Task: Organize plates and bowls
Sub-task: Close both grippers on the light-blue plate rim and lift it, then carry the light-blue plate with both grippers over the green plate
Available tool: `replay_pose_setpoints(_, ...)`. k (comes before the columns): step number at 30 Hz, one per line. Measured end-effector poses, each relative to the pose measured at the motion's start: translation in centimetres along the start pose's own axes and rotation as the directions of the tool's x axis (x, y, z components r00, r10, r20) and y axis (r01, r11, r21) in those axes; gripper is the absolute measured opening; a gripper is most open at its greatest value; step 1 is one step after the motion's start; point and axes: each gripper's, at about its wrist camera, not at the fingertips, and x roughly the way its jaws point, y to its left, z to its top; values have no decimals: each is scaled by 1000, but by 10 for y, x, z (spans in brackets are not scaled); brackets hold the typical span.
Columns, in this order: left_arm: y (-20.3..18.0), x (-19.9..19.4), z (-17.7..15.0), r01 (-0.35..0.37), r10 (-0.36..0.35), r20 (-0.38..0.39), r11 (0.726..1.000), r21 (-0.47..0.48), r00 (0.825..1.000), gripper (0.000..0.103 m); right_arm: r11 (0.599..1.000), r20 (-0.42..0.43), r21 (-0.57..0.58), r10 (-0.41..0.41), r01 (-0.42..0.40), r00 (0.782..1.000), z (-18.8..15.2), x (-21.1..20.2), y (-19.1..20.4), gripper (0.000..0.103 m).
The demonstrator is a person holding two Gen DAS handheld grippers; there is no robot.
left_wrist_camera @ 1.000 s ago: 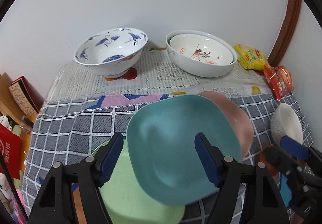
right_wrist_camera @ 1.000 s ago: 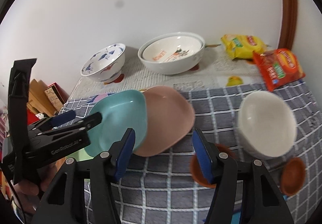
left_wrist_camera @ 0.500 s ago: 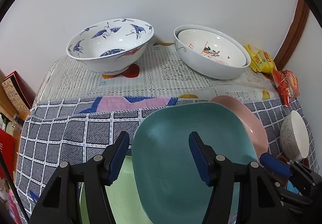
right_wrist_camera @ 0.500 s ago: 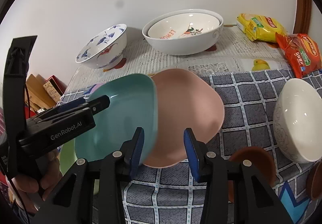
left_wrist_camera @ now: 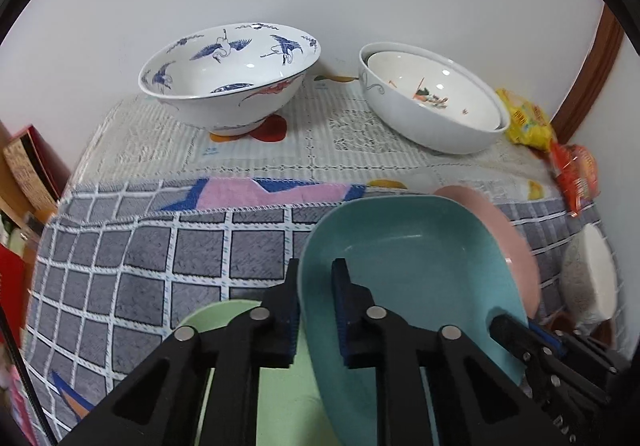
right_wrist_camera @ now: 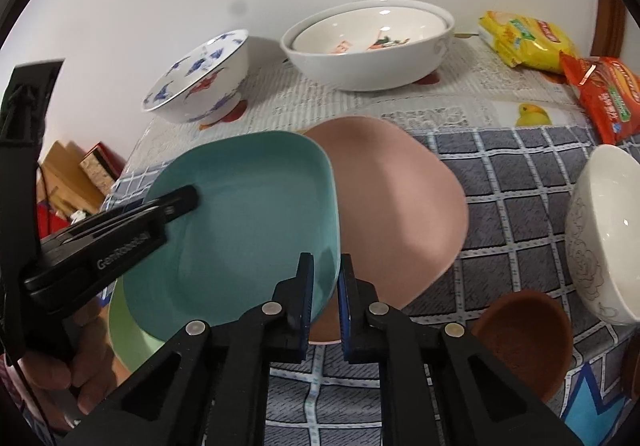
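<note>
A teal plate [left_wrist_camera: 408,286] [right_wrist_camera: 248,221] is tilted, overlapping a pink plate [left_wrist_camera: 508,238] [right_wrist_camera: 396,205] on its right and a green plate [left_wrist_camera: 280,398] [right_wrist_camera: 128,334] below it. My left gripper [left_wrist_camera: 316,306] is shut on the teal plate's left rim. My right gripper [right_wrist_camera: 324,302] is shut on the teal plate's right rim, with the pink plate just behind it. Both plates' near edges are hidden by the grippers.
A blue-crane bowl [left_wrist_camera: 232,77] [right_wrist_camera: 200,81] and two nested white bowls [left_wrist_camera: 432,101] [right_wrist_camera: 368,41] stand at the back. A white bowl [right_wrist_camera: 604,230] and brown dishes [right_wrist_camera: 524,338] sit right. Snack packets [right_wrist_camera: 524,41] lie back right. Boxes [left_wrist_camera: 28,169] stand off the left edge.
Both grippers have closed from wide open onto the teal plate's rims. The cameras have moved closer, and the teal plate now tilts.
</note>
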Motion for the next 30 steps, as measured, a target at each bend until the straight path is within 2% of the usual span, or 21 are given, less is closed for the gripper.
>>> replay_pose_setpoints(3,-2,-13,-2,12,-12,18,1000,1,1000,13,999,14,19,28,-28,1000,0,-10,-4,9)
replay_pose_setpoints(14,-25,-68,-15,54,-54,73,998,10,996,13,999,96,30,14,-17,995,-11,-74,-4,9)
replay_pose_setpoints(21,-39,-100,-26,63,-65,108,998,20,992,13,999,136,32,8,-12,991,-25,-112,-5,8)
replay_pose_setpoints(30,-45,-127,-39,53,-56,134,998,29,989,13,999,162,30,14,-20,987,-36,-140,-6,8)
